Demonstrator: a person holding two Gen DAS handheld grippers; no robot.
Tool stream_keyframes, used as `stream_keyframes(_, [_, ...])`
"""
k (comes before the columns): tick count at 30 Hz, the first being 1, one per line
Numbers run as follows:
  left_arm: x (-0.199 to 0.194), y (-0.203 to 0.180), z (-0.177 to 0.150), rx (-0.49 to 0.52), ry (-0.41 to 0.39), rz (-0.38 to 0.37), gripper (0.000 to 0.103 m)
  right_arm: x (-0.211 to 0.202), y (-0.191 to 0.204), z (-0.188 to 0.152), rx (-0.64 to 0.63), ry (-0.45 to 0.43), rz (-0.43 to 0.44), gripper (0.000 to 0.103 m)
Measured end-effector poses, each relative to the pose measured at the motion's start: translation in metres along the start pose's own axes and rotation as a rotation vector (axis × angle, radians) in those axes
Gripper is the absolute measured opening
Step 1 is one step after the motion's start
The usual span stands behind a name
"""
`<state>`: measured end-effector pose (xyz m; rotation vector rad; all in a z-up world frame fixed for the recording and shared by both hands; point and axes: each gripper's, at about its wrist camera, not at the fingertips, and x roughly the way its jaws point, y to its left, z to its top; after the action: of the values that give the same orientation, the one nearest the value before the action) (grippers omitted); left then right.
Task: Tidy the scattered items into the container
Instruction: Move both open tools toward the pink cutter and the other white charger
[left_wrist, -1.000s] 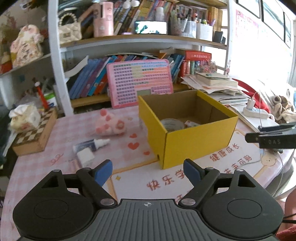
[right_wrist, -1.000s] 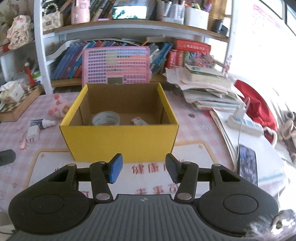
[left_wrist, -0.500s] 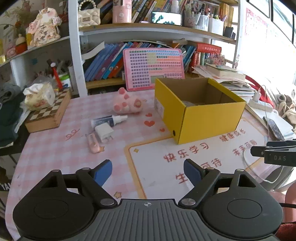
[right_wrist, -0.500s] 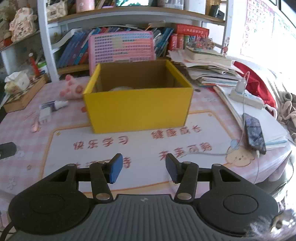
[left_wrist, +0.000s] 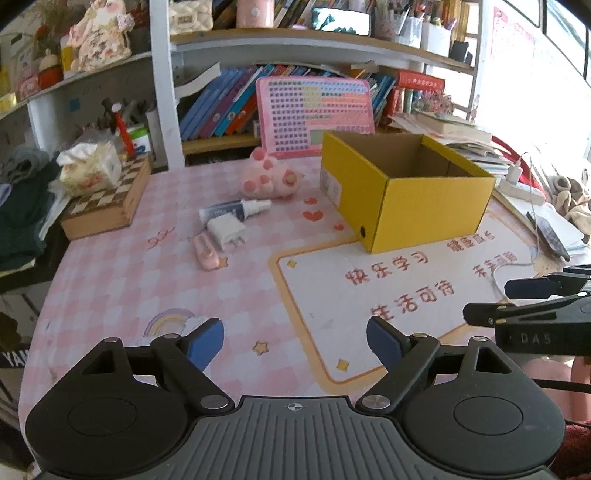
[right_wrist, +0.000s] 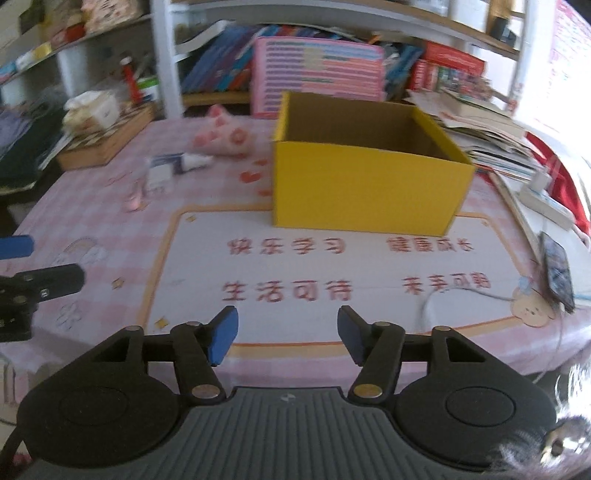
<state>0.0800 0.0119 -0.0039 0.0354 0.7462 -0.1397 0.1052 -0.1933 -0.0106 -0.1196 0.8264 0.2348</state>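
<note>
Presently the left claw (left_wrist: 294, 341) stands wide and empty, while the right claw (right_wrist: 287, 334) is opening with nothing between its jaws. Ahead and left of the left claw, well apart on the bench (left_wrist: 110, 288), lie the white charger (left_wrist: 226, 230), pink clip (left_wrist: 206, 253) and spray bottle (left_wrist: 236, 209), left of the yellow box (left_wrist: 424, 206); judged, the left hand is nearer.

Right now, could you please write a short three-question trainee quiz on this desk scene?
1. True or false: the pink paw-shaped plush toy lies inside the open yellow cardboard box.
2. Which lies nearest the white plug-in charger? A: small white spray bottle; B: chequered wooden chessboard box; C: black phone.
3. Fill in: the left gripper holds ____.

Key: 1 false, it lies on the pink checked tablecloth beside the box; 2 A; 3 nothing.
</note>
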Motion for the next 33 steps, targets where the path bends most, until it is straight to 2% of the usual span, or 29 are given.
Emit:
stream_keyframes(2, [0.001, 0.005, -0.003, -0.013, 0.018, 0.002, 0.087, 0.002, 0.008, -0.001, -0.021, 0.011, 0.015, 0.060])
stream_keyframes(6, [0.003, 0.015, -0.009, -0.036, 0.052, 0.009, 0.087, 0.005, 0.021, -0.001, -0.059, 0.032, 0.034, 0.069])
stream_keyframes(15, [0.001, 0.016, -0.019, 0.013, 0.092, 0.013, 0.095, 0.008, 0.044, -0.006, -0.122, 0.059, 0.059, 0.079])
stream_keyframes(27, [0.005, 0.032, -0.022, -0.022, 0.114, 0.036, 0.097, 0.011, 0.070, -0.003, -0.241, 0.043, 0.083, 0.084])
stream_keyframes(33, [0.008, 0.035, -0.019, -0.038, 0.114, 0.056, 0.097, 0.020, 0.071, 0.002, -0.252, 0.054, 0.108, 0.084])
